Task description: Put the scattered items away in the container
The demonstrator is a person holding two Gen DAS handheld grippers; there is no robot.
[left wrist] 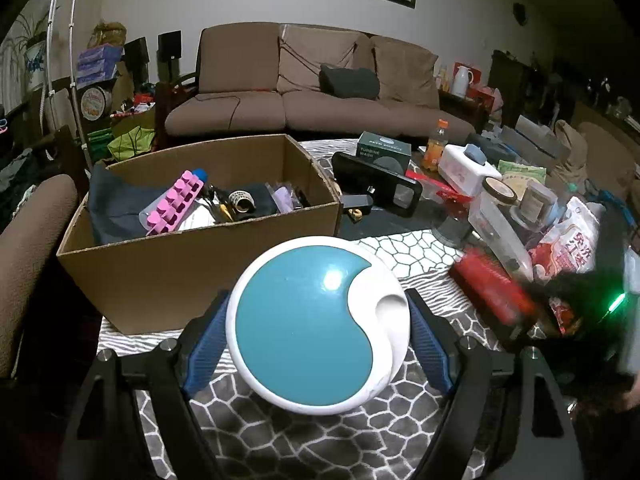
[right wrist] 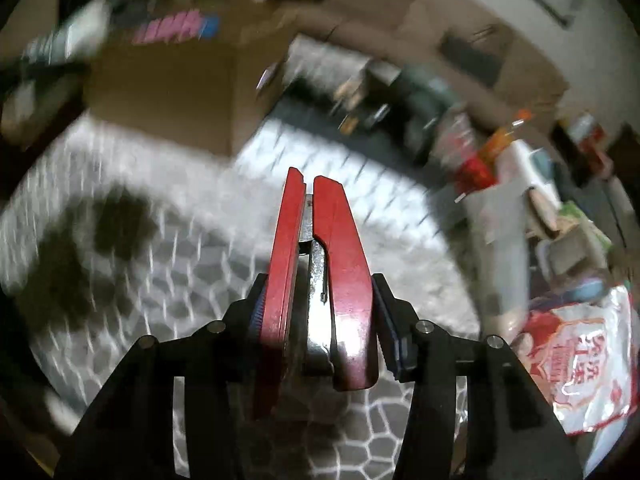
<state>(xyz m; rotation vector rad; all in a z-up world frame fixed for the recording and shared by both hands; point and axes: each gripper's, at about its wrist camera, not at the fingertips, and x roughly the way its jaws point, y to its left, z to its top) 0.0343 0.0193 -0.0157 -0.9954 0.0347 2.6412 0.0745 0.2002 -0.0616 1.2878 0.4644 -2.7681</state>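
Note:
My left gripper (left wrist: 316, 320) is shut on a round white case with a teal lid (left wrist: 316, 324), held above the patterned table in front of the open cardboard box (left wrist: 200, 264). The box holds a pink tray (left wrist: 176, 204), dark cloth and several small items. My right gripper (right wrist: 320, 304) is shut on a red stapler (right wrist: 320, 280), which points forward over the table. The right wrist view is blurred by motion; the box (right wrist: 168, 92) shows at its upper left. The red stapler also shows blurred in the left wrist view (left wrist: 492, 292), at the right.
Clutter fills the table's right side: a black phone holder (left wrist: 380, 184), a green box (left wrist: 384, 148), an orange bottle (left wrist: 436, 146), a white box (left wrist: 468, 174), jars and a red-and-white bag (left wrist: 568, 244). A brown sofa (left wrist: 312, 96) stands behind. A brown armrest (left wrist: 28, 248) is at left.

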